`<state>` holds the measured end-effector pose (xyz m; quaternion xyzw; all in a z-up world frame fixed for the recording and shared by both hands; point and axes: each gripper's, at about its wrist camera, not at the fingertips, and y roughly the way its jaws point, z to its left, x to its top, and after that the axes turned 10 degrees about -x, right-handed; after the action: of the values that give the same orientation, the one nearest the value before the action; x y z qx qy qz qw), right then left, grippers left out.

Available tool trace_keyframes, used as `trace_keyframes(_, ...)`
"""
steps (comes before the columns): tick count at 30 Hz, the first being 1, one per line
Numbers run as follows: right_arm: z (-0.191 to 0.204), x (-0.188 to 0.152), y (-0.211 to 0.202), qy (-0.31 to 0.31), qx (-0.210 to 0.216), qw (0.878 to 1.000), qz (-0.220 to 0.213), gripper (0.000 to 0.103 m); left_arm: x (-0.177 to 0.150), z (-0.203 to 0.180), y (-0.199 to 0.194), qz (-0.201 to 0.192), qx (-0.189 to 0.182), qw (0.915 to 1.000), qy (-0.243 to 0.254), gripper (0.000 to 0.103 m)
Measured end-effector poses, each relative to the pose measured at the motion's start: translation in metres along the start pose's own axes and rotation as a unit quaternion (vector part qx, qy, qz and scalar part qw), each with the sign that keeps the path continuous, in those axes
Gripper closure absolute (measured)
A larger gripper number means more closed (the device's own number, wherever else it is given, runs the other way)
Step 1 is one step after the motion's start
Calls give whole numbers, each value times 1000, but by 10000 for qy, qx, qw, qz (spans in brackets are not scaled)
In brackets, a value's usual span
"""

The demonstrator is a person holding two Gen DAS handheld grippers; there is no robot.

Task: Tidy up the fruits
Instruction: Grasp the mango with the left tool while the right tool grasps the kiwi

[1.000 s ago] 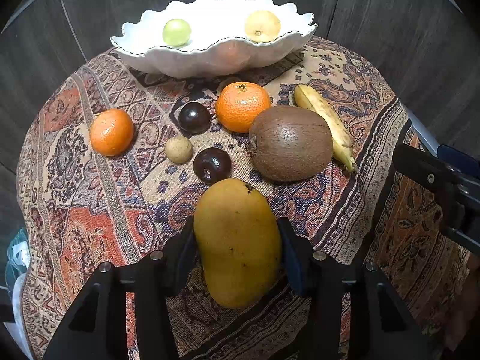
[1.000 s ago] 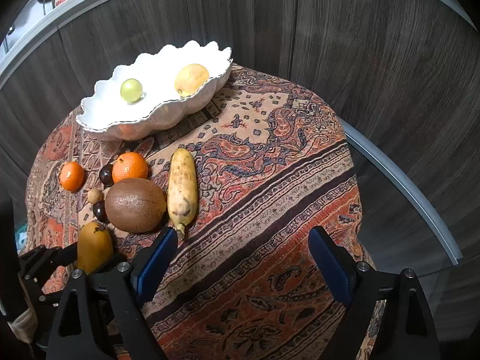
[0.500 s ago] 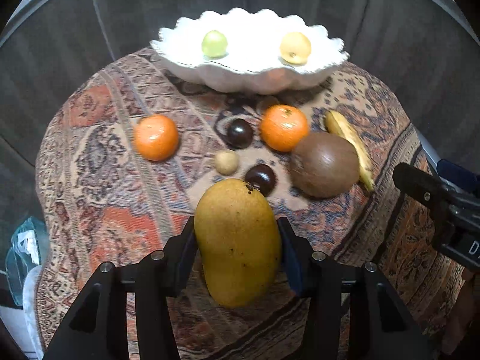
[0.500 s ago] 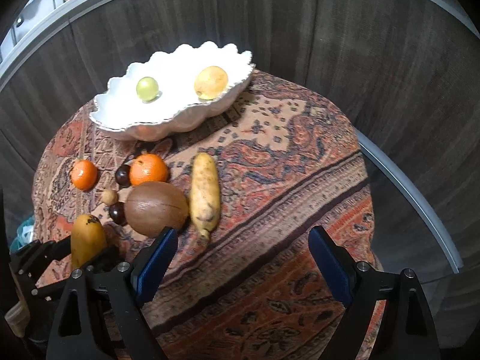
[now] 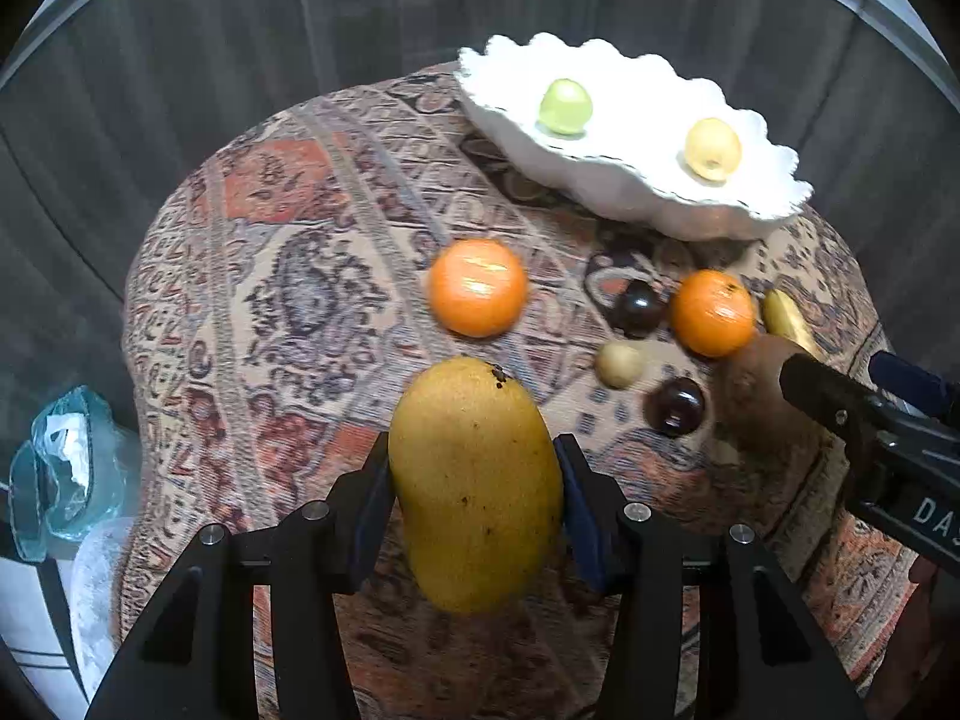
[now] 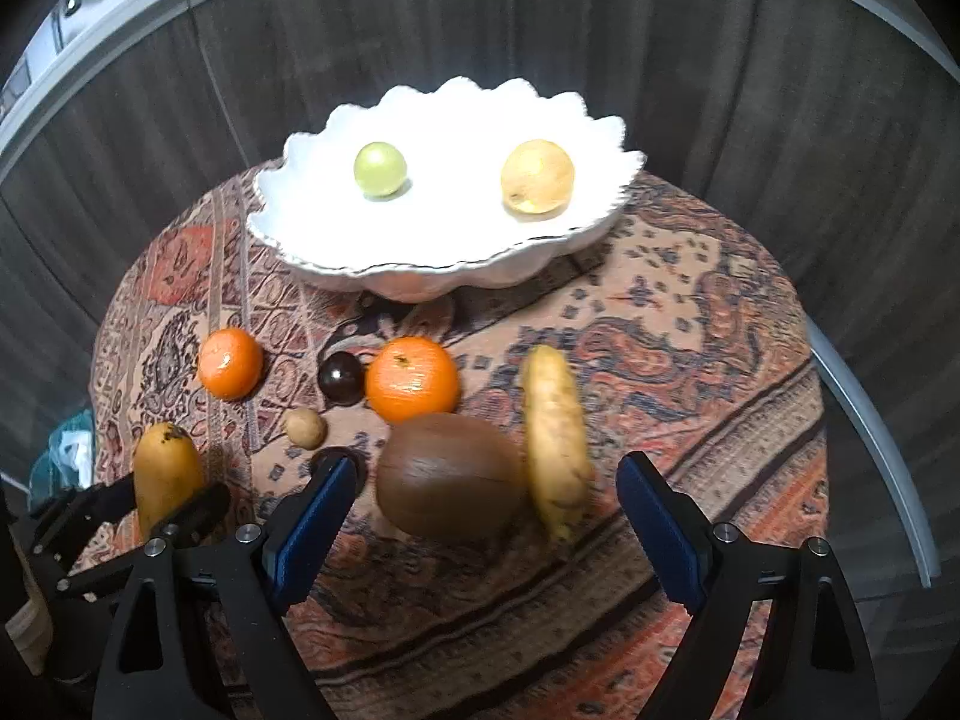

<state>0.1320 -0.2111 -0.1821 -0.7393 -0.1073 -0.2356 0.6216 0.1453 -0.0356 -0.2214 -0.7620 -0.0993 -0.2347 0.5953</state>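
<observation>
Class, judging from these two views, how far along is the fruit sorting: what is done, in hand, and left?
Done: a green fruit and a yellow fruit lie in the white bowl. In hand: the left gripper clamps the mango. Left: two oranges, two dark fruits, a small tan fruit, the kiwi and banana.

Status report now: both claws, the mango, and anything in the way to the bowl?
Left claw shut on mango. Right claw open, empty, over brown fruit. White bowl holds two fruits; no obstacle seen.
</observation>
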Motion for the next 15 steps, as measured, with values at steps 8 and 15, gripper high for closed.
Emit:
trace_keyframes(8, 15, 2, 17, -91, -57, 9997, 219, 23, 3, 13, 1, -27, -62, 9998, -168, 53)
trace_keyframes(15, 21, -2, 31, -187, -147, 9992, 332, 29, 4, 15, 3, -11, -101, 9997, -209, 53)
